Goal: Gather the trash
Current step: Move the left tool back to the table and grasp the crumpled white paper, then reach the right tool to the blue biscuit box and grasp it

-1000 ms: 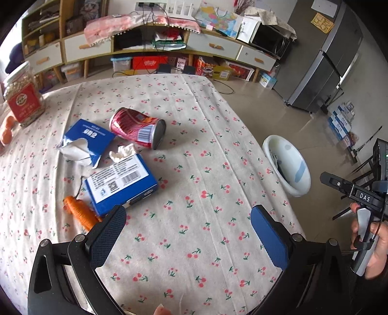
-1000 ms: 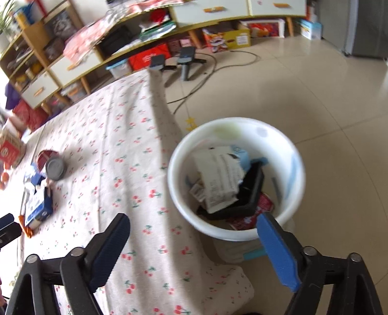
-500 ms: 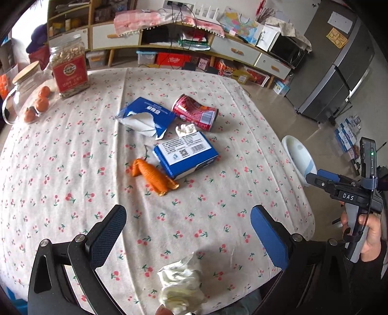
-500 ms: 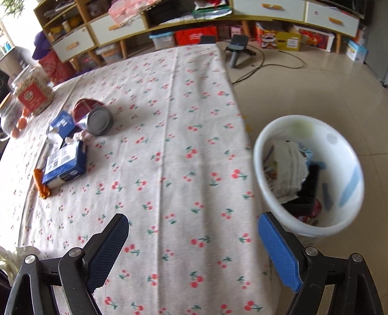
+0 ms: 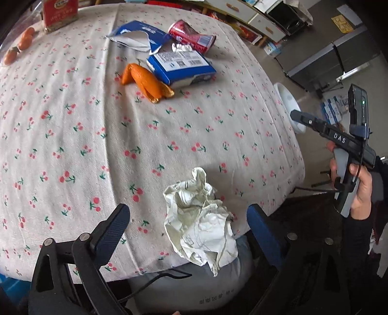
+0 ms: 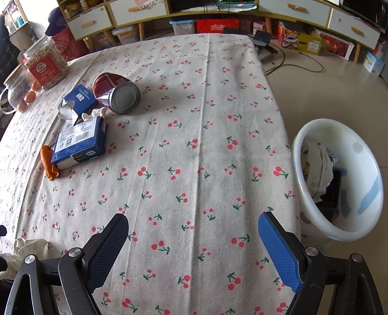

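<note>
A crumpled white paper (image 5: 198,218) lies at the near edge of the cherry-print tablecloth (image 5: 97,133). My left gripper (image 5: 186,215) hangs over it, jaws closing, one finger on each side, pads apart from the paper. Farther back lie a blue box (image 5: 180,64), an orange wrapper (image 5: 145,82), a dented red can (image 5: 191,35) and a torn blue packet (image 5: 135,36). My right gripper (image 6: 194,225) stands open over bare cloth with nothing between its fingers. The white bin (image 6: 339,179) with trash in it stands on the floor to its right.
A red-labelled jar (image 6: 46,63), a glass jar and small oranges (image 5: 24,41) sit at the table's far left. Low shelves with drawers (image 6: 291,9) line the back wall. Cables (image 6: 303,63) trail over the tiled floor. A hand (image 5: 361,189) holds the right gripper beside the table.
The left gripper pulled back toward the near edge and tilted down, so the crumpled paper now sits between its fingers. The right gripper swung from above the bin to over the table.
</note>
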`<state>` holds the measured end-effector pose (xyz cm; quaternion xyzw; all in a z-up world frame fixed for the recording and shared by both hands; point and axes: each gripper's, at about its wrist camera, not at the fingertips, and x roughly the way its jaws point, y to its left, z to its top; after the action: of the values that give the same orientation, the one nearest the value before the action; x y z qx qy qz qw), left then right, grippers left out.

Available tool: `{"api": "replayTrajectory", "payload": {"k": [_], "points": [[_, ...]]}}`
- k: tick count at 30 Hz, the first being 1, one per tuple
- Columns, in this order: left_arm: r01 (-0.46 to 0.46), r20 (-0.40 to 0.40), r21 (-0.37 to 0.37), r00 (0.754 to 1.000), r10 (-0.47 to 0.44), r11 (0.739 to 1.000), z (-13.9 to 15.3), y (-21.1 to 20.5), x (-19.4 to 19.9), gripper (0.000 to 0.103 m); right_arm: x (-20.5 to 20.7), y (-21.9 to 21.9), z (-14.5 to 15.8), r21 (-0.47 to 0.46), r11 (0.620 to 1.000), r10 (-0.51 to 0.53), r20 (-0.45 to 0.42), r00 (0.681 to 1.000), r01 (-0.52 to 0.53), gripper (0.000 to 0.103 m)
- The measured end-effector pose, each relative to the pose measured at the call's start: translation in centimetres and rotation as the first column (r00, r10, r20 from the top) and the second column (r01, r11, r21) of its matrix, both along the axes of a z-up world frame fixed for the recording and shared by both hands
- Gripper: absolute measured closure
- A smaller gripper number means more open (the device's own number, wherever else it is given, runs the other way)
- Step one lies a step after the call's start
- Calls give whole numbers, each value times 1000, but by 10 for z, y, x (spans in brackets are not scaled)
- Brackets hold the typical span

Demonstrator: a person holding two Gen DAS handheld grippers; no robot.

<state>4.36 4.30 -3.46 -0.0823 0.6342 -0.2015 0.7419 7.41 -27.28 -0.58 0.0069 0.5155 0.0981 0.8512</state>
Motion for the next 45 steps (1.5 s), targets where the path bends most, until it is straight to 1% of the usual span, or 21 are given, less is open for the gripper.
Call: {"api": "replayTrajectory", "payload": {"k": [3, 4, 6, 8, 10, 11, 13, 16, 18, 22, 26, 29, 32, 34, 37, 39, 41, 45], "points": [[19, -60, 3, 998, -19, 1000, -17, -6, -3, 22, 1, 0, -1, 0, 1000, -1, -4, 1000, 1, 12], [19, -73, 7, 997, -19, 1000, -22, -7, -2, 29, 1, 0, -1, 0, 1000, -2, -4, 1000, 2, 12], [13, -69, 18, 998, -12, 1000, -26, -7, -2, 37, 1, 1, -1, -1, 1000, -3, -5, 1000, 3, 12], [0, -57, 17, 998, 1, 1000, -25, -5, 0, 64, 1, 2, -1, 0, 1000, -3, -5, 1000, 3, 12], [-28, -47, -2, 999, 28, 1000, -22, 2, 4, 65, 3, 5, -1, 1, 1000, 0, -5, 1000, 0, 12], [-43, -32, 3, 999, 43, 999, -21, 5, 6, 66, 3, 7, -1, 0, 1000, 2, -4, 1000, -2, 12], [-74, 8, 18, 997, 74, 997, -14, 13, 12, 67, 6, 13, 0, 0, 1000, 8, -4, 1000, -8, 12], [-133, 65, 18, 989, 132, 991, -2, 27, 18, 67, 10, 26, 1, 0, 1000, 23, -1, 1000, -23, 12], [-176, 113, 32, 979, 171, 984, 6, 37, 20, 67, 14, 37, 2, 0, 999, 40, 3, 999, -40, 12], [-262, 197, 55, 949, 247, 963, 18, 59, 24, 67, 22, 65, 3, 1, 996, 89, 17, 996, -89, 12], [-325, 226, 42, 924, 308, 945, 25, 79, 28, 67, 32, 95, 4, 11, 989, 146, 31, 989, -146, 12], [-355, 240, 51, 912, 334, 933, 26, 89, 32, 67, 44, 111, 2, 42, 988, 149, 25, 988, -150, 12], [-376, 259, 80, 902, 345, 923, 27, 94, 37, 67, 62, 120, -5, 98, 989, 109, -13, 994, -107, 12], [-395, 277, 97, 892, 357, 913, 29, 98, 41, 67, 76, 126, -12, 109, 993, 50, -66, 997, -43, 12], [-420, 296, 106, 879, 374, 901, 32, 105, 46, 67, 91, 134, -23, 138, 990, -18, -148, 989, 38, 12], [-429, 300, 107, 874, 382, 897, 33, 109, 46, 67, 99, 142, -27, 152, 983, -70, -187, 980, 99, 12], [-433, 297, 100, 872, 388, 896, 34, 111, 45, 67, 105, 154, -29, 155, 977, -115, -202, 973, 147, 12], [-433, 290, 89, 873, 392, 897, 34, 113, 41, 67, 117, 175, -36, 106, 965, -217, -199, 956, 241, 12]]}}
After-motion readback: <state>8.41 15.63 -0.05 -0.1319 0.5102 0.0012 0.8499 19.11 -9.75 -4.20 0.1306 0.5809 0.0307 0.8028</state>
